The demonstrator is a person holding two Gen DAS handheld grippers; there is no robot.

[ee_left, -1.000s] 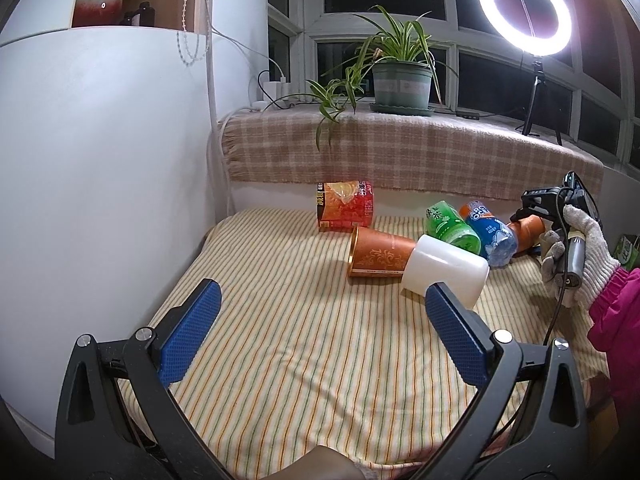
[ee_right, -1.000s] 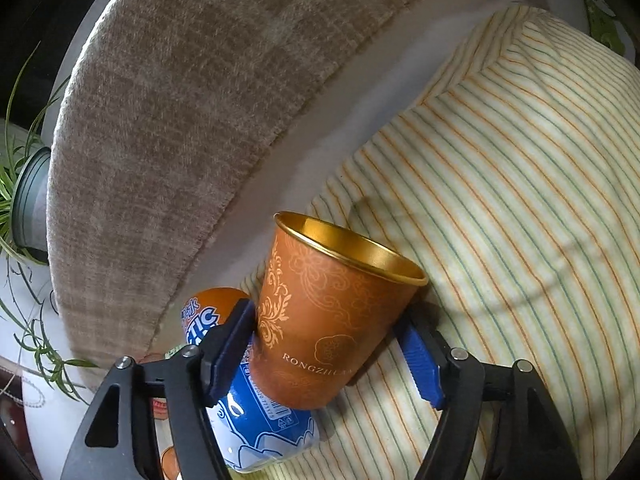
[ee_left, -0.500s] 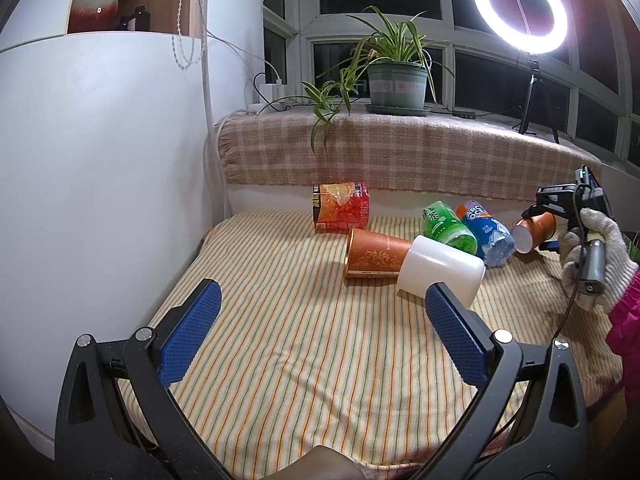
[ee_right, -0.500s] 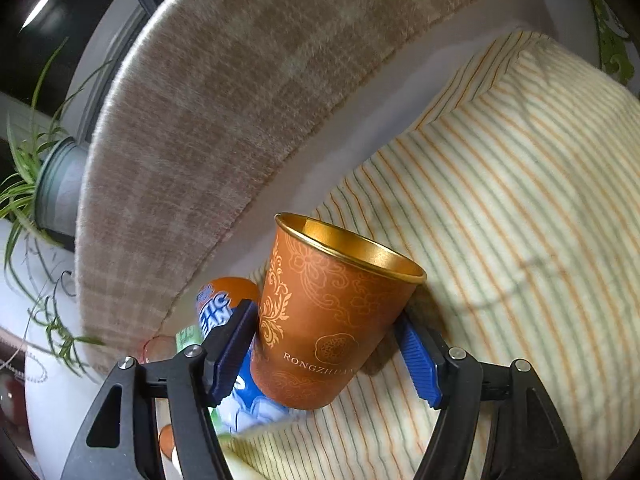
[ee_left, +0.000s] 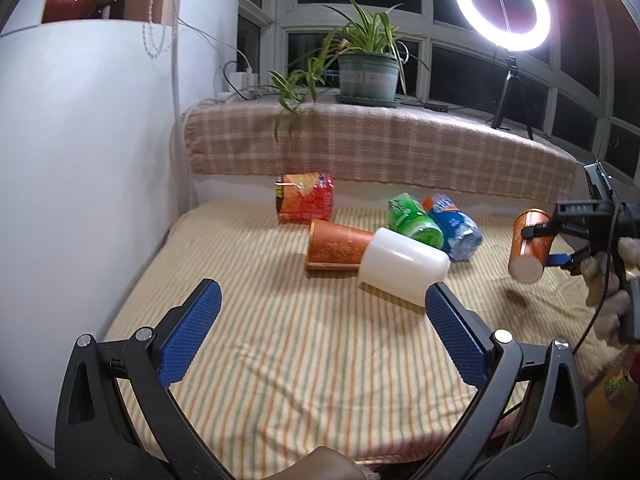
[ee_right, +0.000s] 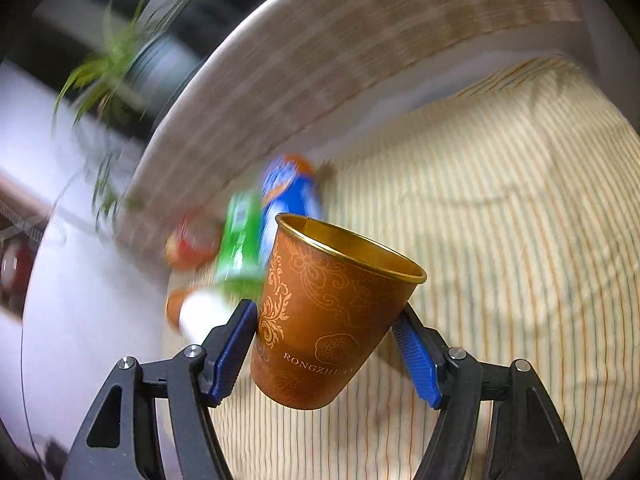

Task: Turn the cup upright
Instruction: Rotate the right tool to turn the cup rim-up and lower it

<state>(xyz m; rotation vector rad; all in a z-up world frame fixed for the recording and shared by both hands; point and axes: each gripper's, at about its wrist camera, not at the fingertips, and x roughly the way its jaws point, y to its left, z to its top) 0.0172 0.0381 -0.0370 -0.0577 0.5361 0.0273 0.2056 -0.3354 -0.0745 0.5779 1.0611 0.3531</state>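
Note:
My right gripper point(ee_right: 326, 340) is shut on an orange paper cup point(ee_right: 328, 316) with a gold rim and holds it in the air above the striped cloth point(ee_right: 500, 240). In the left wrist view the same cup point(ee_left: 530, 244) hangs at the right, tilted, its white base toward the camera, with the right gripper point(ee_left: 560, 240) around it. A second orange cup point(ee_left: 336, 246) lies on its side mid-table, with a white cup point(ee_left: 402, 266) lying against it. My left gripper point(ee_left: 320, 332) is open and empty near the front edge.
A green bottle point(ee_left: 416, 220) and a blue bottle point(ee_left: 452, 226) lie behind the white cup. A red snack pack point(ee_left: 304, 198) stands at the back. A plaid-covered ledge point(ee_left: 380, 148) with a potted plant point(ee_left: 368, 76) and a ring light point(ee_left: 504, 4) bounds the far side.
My right gripper has lifted the orange cup off the cloth and swung it up and away from the bottles. The left gripper has hardly moved.

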